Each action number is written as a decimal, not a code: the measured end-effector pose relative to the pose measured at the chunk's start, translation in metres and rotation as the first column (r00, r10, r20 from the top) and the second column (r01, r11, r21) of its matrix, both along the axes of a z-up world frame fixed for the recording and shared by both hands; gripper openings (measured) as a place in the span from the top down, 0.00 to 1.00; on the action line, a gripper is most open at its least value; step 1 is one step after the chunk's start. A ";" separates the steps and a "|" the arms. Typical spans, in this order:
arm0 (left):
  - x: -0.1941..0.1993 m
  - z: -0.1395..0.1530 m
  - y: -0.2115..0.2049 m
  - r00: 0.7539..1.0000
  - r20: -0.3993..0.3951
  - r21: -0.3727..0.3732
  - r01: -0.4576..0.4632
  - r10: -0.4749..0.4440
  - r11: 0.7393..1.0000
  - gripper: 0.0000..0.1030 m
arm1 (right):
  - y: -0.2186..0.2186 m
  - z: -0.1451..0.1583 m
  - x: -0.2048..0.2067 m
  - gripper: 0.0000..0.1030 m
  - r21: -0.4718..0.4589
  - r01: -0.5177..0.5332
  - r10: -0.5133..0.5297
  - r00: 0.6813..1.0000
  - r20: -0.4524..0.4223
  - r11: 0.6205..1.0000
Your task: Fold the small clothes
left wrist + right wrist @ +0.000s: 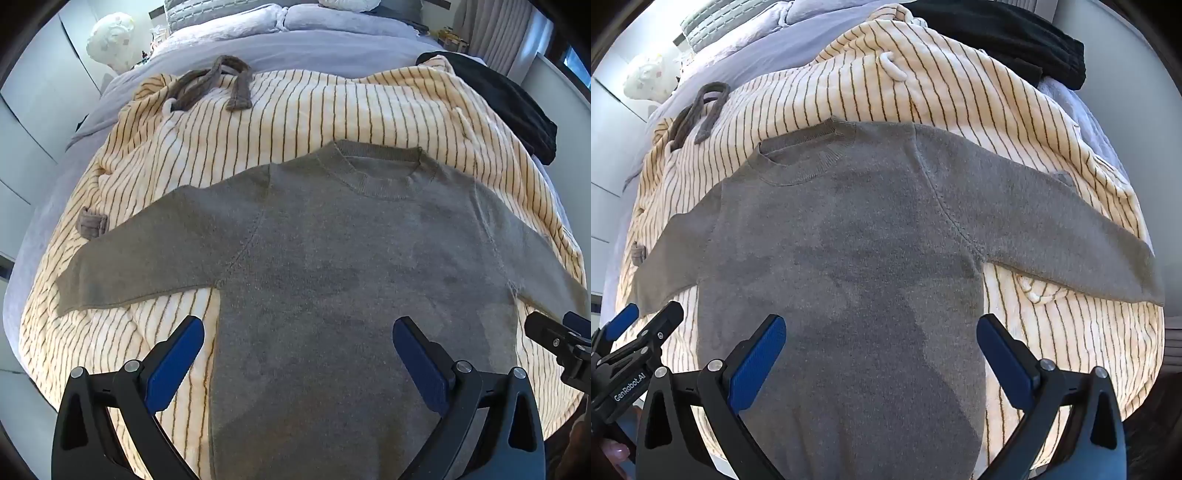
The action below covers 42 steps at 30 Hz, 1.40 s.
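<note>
Closest to the lens, the left gripper (pixel 298 343) has its two blue-padded fingers spread wide apart, holding nothing, poised above the lower body of a small grey sweater (pixel 332 266). The right gripper (pixel 881 341) is likewise spread wide and empty, over the same lower part of the garment.

The grey sweater lies face up and flat on a cream blanket with thin brown stripes (pixel 303 110), which covers a bed with pale lilac bedding (pixel 295 40). Its neckline points away from the cameras and both sleeves stretch out sideways, unfolded. Other small grey knit pieces (pixel 218 83) rest on the blanket beyond the collar, and a dark garment (pixel 509 107) sits at the far right edge.

Judging by the layout, the sweater is spread and ready, with no fold made yet. The next move probably calls for each gripper to close on a sleeve or side edge and bring it inward across the chest, keeping the fabric smooth.
</note>
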<state>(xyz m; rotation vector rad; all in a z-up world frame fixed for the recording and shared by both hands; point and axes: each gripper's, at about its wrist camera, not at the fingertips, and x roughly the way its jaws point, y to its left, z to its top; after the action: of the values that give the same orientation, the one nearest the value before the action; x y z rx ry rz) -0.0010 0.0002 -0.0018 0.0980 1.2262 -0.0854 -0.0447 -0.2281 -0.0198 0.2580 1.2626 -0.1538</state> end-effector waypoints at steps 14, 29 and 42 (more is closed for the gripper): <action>0.001 -0.010 0.000 0.998 -0.064 -0.004 -0.015 0.014 1.000 0.01 | 0.000 0.006 0.000 0.00 -0.051 -0.021 0.021 1.000 -0.007 0.999; 0.002 -0.016 0.007 0.996 -0.080 0.003 -0.042 0.042 0.999 0.01 | 0.008 -0.001 0.001 0.00 -0.076 -0.037 0.036 0.999 -0.013 0.996; 0.005 -0.014 0.011 0.996 -0.075 0.013 -0.041 0.042 0.999 0.01 | 0.010 -0.001 0.003 0.00 -0.075 -0.037 0.036 0.999 -0.012 0.996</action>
<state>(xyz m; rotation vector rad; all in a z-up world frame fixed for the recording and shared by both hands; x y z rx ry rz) 0.0042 0.0114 -0.0159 0.0795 1.3031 -0.0461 -0.0419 -0.2185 -0.0207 0.1692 1.2687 -0.1712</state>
